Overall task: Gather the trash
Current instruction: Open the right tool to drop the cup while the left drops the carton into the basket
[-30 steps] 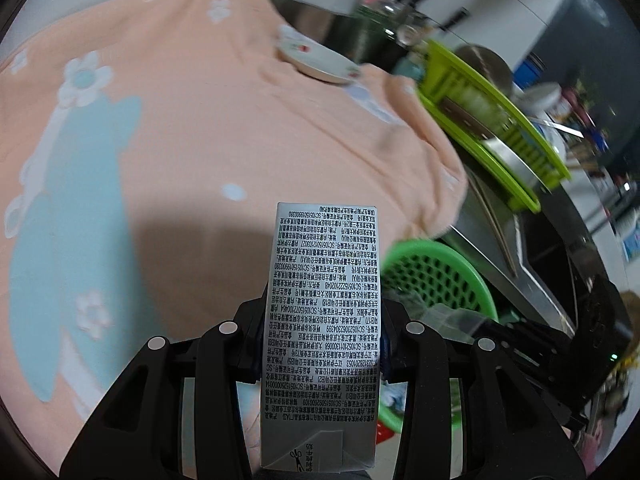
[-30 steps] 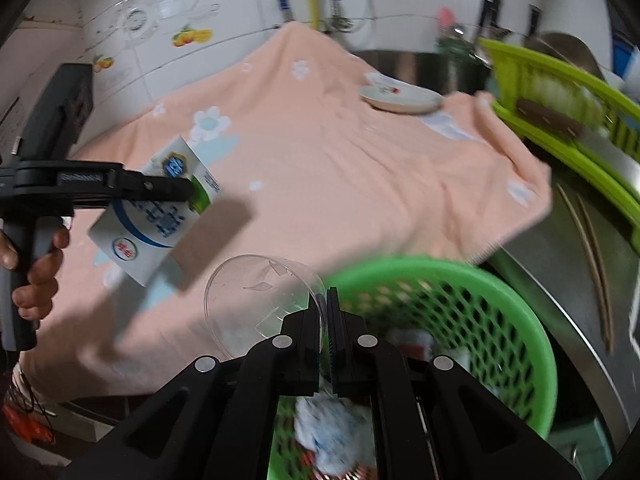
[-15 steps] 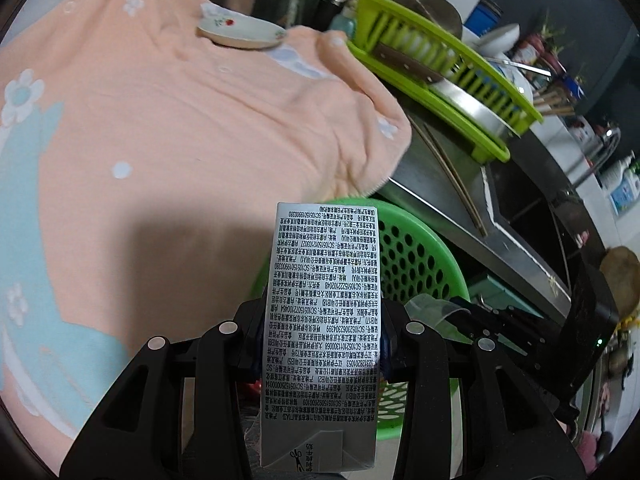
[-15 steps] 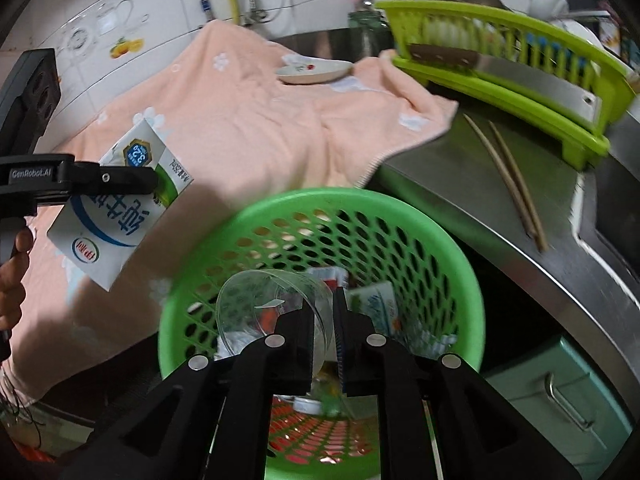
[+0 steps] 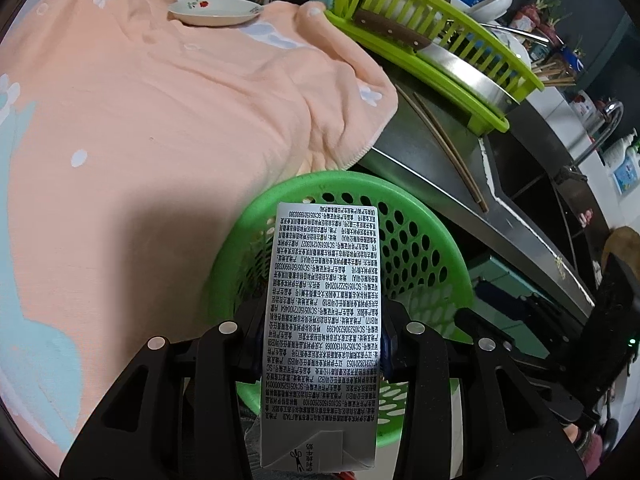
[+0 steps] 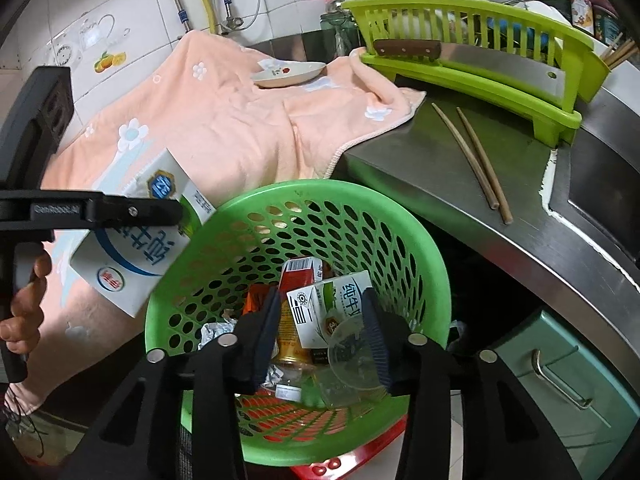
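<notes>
The left claw (image 5: 320, 332) is clamped on a milk carton (image 5: 322, 312), its two fingers pressing the carton's sides, with the silver panel of fine print facing the left wrist camera. From the right wrist view the same carton (image 6: 138, 236) hangs tilted at the left rim of the green basket (image 6: 404, 220), partly over the opening and partly over the peach towel (image 6: 224, 120); the left claw (image 6: 176, 212) reaches in from the left, and the person's hand (image 6: 28, 308) holds its handle.

The right claw (image 6: 320, 336) stands with its fingers spread wide apart and nothing between them, poised over the basket's mouth. Below it, inside the basket, lie a clear plastic cup (image 6: 354, 354), another milk carton (image 6: 336, 304), a red box (image 6: 296, 280), a can (image 6: 290, 344) and some crumpled foil (image 6: 212, 330).

The basket (image 5: 424, 240) stands near the front edge of the steel tabletop (image 6: 420, 168), lower than its surface. The towel (image 5: 160, 112) covers the left part of the tabletop, and a small flowered dish (image 6: 290, 74) rests on it at the far side. To the right, a pair of chopsticks (image 6: 476, 160) lies on bare steel, and beyond them a lime-green dish rack (image 6: 480, 56) carries a cleaver (image 6: 480, 62) across its front.
</notes>
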`<state>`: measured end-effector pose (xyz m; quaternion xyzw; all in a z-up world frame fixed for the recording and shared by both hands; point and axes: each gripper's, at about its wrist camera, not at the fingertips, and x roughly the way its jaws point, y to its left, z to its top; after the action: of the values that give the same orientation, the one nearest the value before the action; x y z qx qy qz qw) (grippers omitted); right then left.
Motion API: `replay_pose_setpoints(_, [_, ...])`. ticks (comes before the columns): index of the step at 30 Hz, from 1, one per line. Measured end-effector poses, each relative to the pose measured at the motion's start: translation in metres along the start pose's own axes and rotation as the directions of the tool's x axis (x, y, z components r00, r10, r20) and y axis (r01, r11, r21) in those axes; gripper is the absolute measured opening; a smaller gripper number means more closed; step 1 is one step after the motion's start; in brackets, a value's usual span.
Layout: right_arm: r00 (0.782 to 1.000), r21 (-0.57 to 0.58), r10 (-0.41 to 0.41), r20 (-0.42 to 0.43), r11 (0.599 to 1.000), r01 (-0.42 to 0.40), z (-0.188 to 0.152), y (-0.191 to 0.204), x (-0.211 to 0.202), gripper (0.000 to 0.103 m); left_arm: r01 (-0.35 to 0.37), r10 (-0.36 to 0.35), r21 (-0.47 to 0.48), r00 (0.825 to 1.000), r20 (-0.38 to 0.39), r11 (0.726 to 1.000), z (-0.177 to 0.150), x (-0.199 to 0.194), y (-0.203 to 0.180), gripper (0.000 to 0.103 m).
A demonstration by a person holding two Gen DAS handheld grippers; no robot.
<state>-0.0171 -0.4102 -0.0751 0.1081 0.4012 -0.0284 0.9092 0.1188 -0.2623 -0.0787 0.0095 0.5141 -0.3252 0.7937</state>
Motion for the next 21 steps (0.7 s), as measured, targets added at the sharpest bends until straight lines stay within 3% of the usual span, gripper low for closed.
replay_pose_setpoints(7, [1.0,0.02,0.007,0.022,1.0,-0.008,-0.004,0.001,-0.011,0.06,-0.006,0.006,0.005,1.0,-0.013,1.0,-0.002,0.009,-0.003,0.042])
replay_pose_setpoints(11, [1.0,0.012,0.007,0.027,1.0,-0.007,-0.007,0.005,-0.014,0.065,-0.001,0.001,0.003,1.0,-0.007,1.0,-0.004,0.008,-0.003,0.055])
replay_pose_setpoints(17, [1.0,0.002,0.016,0.026,1.0,-0.016,-0.009,0.014,-0.017,0.07,-0.007,0.007,0.013,1.0,0.014,1.0,-0.005,-0.001,-0.002,0.061])
replay_pose_setpoints(21, [0.999,-0.013,0.029,0.029,1.0,-0.029,-0.009,0.023,-0.019,0.074,-0.052,0.05,0.031,0.997,0.066,0.998,-0.007,-0.019,0.002,0.067])
